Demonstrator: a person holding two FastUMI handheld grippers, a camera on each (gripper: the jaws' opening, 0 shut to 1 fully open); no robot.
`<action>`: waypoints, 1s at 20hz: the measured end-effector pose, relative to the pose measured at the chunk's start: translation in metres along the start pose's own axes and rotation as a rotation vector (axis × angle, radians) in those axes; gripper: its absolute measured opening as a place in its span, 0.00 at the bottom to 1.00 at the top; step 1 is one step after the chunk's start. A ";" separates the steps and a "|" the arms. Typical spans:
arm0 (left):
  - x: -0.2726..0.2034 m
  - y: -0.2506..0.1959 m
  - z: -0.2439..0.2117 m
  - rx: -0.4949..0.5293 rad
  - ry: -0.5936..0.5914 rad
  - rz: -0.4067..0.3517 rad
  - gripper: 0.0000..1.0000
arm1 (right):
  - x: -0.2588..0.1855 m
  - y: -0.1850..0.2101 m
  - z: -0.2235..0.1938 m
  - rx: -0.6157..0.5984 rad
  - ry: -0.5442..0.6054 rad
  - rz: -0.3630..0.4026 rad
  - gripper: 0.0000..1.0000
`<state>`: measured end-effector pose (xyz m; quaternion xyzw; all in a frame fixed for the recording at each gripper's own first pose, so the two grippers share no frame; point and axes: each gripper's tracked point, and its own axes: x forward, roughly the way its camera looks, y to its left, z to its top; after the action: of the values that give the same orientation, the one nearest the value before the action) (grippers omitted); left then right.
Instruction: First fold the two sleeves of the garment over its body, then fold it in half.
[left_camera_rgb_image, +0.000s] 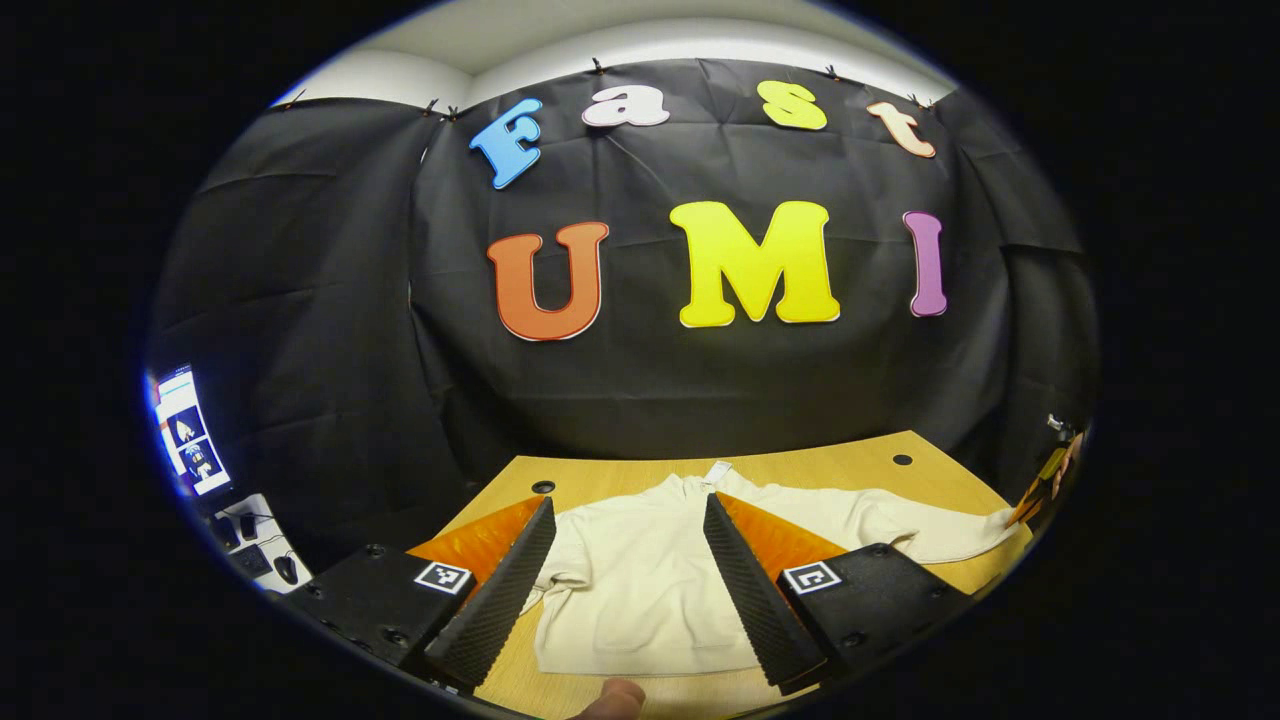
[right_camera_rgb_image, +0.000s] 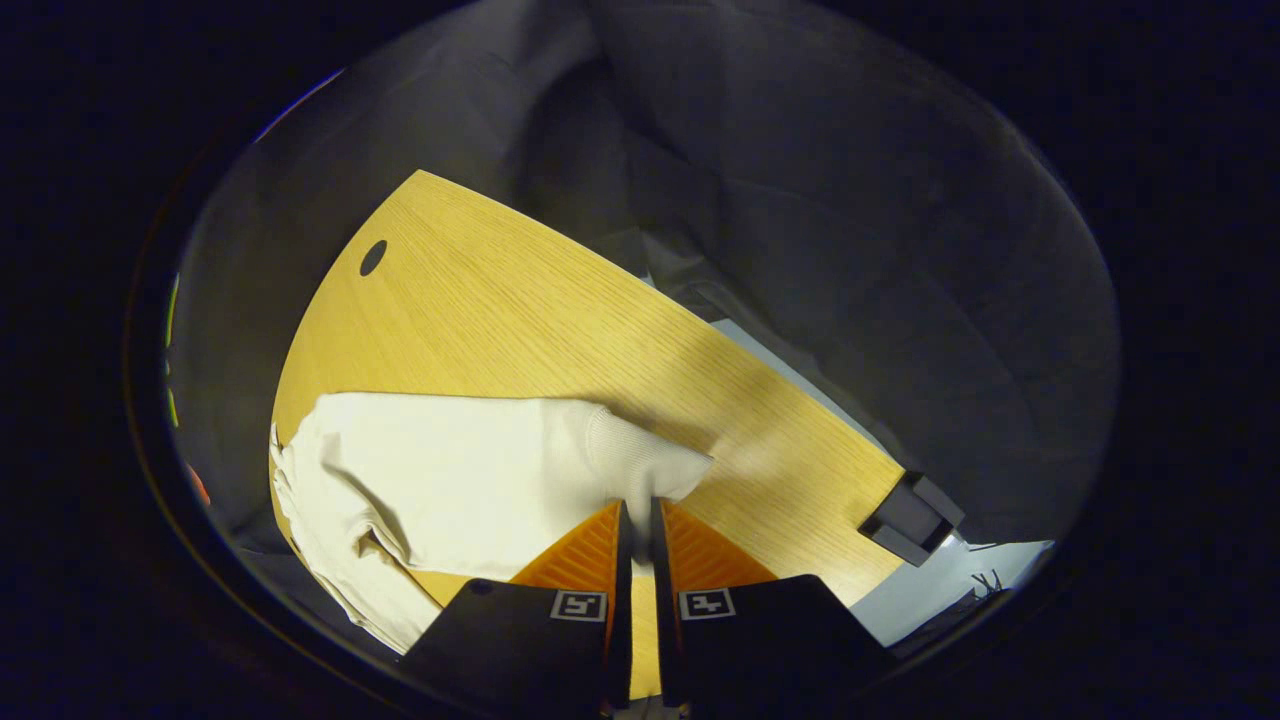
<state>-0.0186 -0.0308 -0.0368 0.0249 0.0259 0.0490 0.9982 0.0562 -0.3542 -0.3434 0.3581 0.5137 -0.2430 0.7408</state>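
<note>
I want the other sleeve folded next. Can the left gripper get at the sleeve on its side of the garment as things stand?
Probably yes. The left gripper is open above the cream garment, holding nothing, and that sleeve lies beside its finger with nothing on top. The right gripper is off at the other sleeve's cuff.

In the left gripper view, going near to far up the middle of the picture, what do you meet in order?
A fingertip at the bottom edge → the bare strip of the light wooden table → the cream long-sleeved garment lying flat → its white neck tag → the black cloth wall.
</note>
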 end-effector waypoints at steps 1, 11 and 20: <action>0.000 0.000 0.000 -0.004 -0.001 -0.006 0.97 | -0.008 0.006 0.003 -0.010 -0.011 0.007 0.12; -0.003 0.016 0.002 -0.052 -0.025 -0.048 0.97 | -0.096 0.113 0.005 -0.206 -0.116 0.131 0.12; -0.011 0.059 -0.004 -0.087 -0.018 -0.012 0.97 | -0.130 0.252 -0.041 -0.387 -0.126 0.275 0.12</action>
<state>-0.0354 0.0272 -0.0373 -0.0181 0.0148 0.0437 0.9988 0.1696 -0.1660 -0.1595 0.2602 0.4499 -0.0590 0.8523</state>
